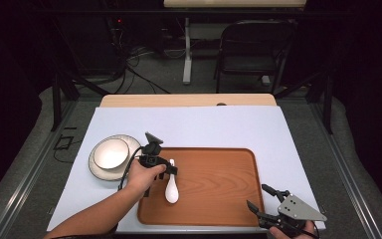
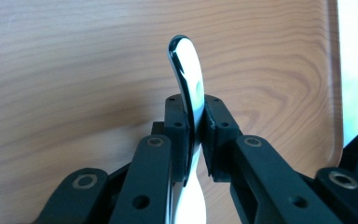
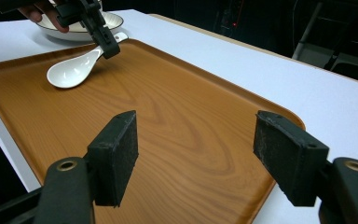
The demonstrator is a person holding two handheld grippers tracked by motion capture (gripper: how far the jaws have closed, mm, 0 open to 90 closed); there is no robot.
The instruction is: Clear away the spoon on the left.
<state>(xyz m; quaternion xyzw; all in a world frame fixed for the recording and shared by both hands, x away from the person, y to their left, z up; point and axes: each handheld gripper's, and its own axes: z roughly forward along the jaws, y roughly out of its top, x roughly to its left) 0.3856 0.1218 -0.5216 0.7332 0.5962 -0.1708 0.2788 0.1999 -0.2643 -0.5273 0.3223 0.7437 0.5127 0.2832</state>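
Nearest, the right tool (image 1: 264,199) hovers spread and empty over the wooden tray's (image 1: 219,199) near right corner. Farther left, the left tool (image 1: 168,169) pinches the handle of a white ceramic spoon (image 1: 172,188), bowl resting on the tray. Likely the spoon's placing is almost done; release remains. Bowl on plate (image 1: 98,168) sits untouched on the tabletop (image 1: 204,124).

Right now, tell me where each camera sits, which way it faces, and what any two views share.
High view: fixed above the person's side, facing forward and down on the wooden tray; both forearms enter from below.
Left gripper view: rides the left hand-held gripper, looking along its jaws, closed on the white spoon.
Right gripper view: rides the right hand-held gripper, facing across the tray toward the plate; its jaws stand apart.
Shared: all three show the spoon and the tray.
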